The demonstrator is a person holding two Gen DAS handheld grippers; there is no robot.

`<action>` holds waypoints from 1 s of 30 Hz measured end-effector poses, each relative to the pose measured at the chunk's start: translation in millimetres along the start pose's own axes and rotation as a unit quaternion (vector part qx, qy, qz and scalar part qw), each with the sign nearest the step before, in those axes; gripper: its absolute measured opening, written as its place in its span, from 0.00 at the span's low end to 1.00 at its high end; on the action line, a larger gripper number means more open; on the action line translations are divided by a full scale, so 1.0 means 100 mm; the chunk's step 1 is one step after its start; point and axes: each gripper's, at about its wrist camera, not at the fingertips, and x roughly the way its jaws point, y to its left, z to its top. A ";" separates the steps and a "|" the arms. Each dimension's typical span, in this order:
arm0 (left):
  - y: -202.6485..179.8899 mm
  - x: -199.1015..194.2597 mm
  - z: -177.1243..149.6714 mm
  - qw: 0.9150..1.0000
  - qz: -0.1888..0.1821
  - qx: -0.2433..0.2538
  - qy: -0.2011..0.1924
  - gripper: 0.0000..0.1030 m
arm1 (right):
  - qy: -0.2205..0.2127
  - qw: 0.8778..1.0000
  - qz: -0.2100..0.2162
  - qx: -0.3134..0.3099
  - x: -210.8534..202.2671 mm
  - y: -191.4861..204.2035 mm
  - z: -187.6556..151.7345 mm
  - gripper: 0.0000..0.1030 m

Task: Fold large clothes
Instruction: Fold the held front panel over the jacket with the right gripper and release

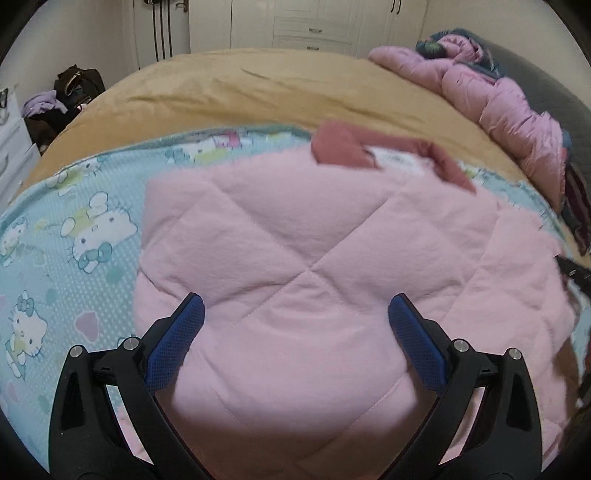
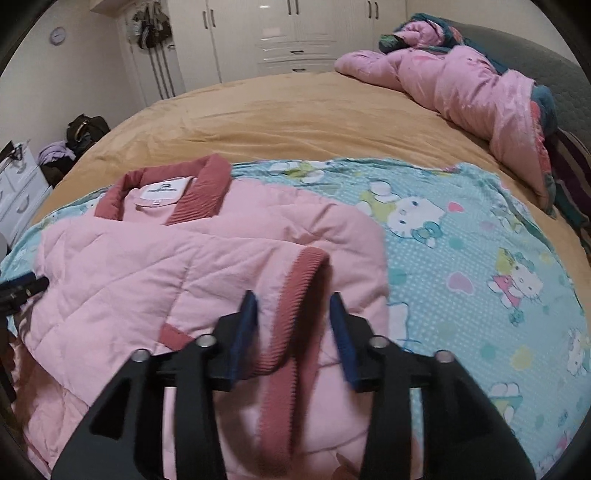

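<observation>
- Pink quilted jacket [image 2: 140, 280] lying partly folded on a blue cat-print blanket [image 2: 461, 258], dark pink collar [image 2: 207, 184] at the far end.
- Sleeve with a dark pink ribbed cuff [image 2: 303, 280] folded across the front.
- Right gripper [image 2: 293, 325] partly open, blue pads either side of the cuff; gripping or not, cannot tell.
- Left gripper [image 1: 295, 332] wide open over the jacket's puffy side, holding nothing.
- Blanket spread on a tan bed cover [image 2: 277, 118].
- Pink comforter [image 2: 461, 85] bunched by the grey headboard [image 2: 546, 66].
- White wardrobe [image 2: 288, 33] behind the bed.
</observation>
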 end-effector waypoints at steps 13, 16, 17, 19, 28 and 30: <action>-0.01 0.12 -0.05 1.000 0.013 0.001 0.016 0.92 | -0.019 0.997 0.061 -0.051 -0.42 0.68 0.23 0.71; 0.01 0.14 -0.06 1.000 0.010 -0.002 0.019 0.92 | 0.040 0.994 0.028 -0.095 -0.01 0.92 0.20 0.71; 0.01 0.15 -0.06 1.000 0.009 -0.003 0.020 0.92 | 0.059 0.993 0.020 -0.100 0.12 0.96 0.15 0.77; 0.02 0.18 -0.07 1.000 0.009 -0.002 0.025 0.92 | 0.096 0.990 0.020 -0.102 0.42 0.94 0.07 0.83; 0.02 0.32 -0.10 0.999 0.015 -0.008 0.029 0.92 | 0.140 0.985 0.028 -0.093 0.78 0.91 0.00 0.88; 0.04 0.35 -0.10 0.999 0.012 -0.012 0.031 0.92 | 0.136 0.986 0.029 -0.089 0.82 0.90 -0.02 0.88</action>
